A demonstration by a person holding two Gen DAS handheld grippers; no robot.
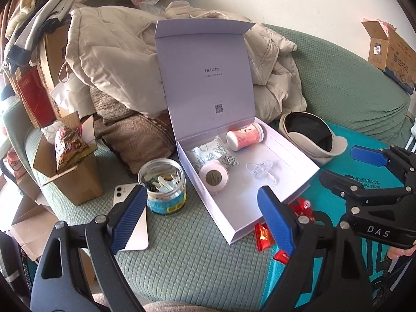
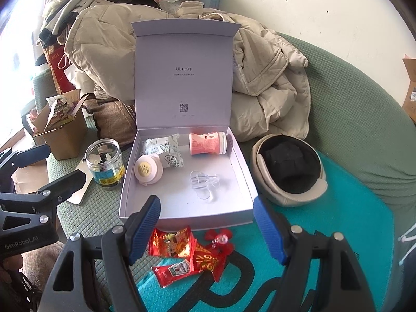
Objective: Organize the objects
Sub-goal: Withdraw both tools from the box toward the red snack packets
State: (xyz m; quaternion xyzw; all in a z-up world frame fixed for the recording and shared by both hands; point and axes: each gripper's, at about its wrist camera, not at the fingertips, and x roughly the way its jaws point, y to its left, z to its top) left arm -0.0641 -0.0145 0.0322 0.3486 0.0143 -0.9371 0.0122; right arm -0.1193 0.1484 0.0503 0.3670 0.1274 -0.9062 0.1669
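Observation:
An open white gift box (image 1: 291,182) (image 2: 241,161) stands on the green couch with its lid upright. Inside lie a pink-labelled bottle (image 1: 244,136) (image 2: 207,143), a round pink case (image 1: 213,177) (image 2: 148,167), a printed pouch (image 1: 205,150) (image 2: 163,148) and clear plastic clips (image 1: 261,169) (image 2: 204,182). Red snack and ketchup packets (image 2: 187,252) (image 1: 264,235) lie in front of the box on a teal mat. My left gripper (image 1: 202,215) is open and empty before the box. My right gripper (image 2: 206,228) is open and empty above the packets; it also shows in the left wrist view (image 1: 345,166).
A glass jar of small items (image 1: 162,184) (image 2: 105,163) and a white phone (image 1: 130,218) lie left of the box. A brown carton with snack bags (image 1: 67,161) (image 2: 61,130) stands further left. A beige pouch with black lining (image 1: 309,135) (image 2: 288,169) lies right. Jackets pile behind.

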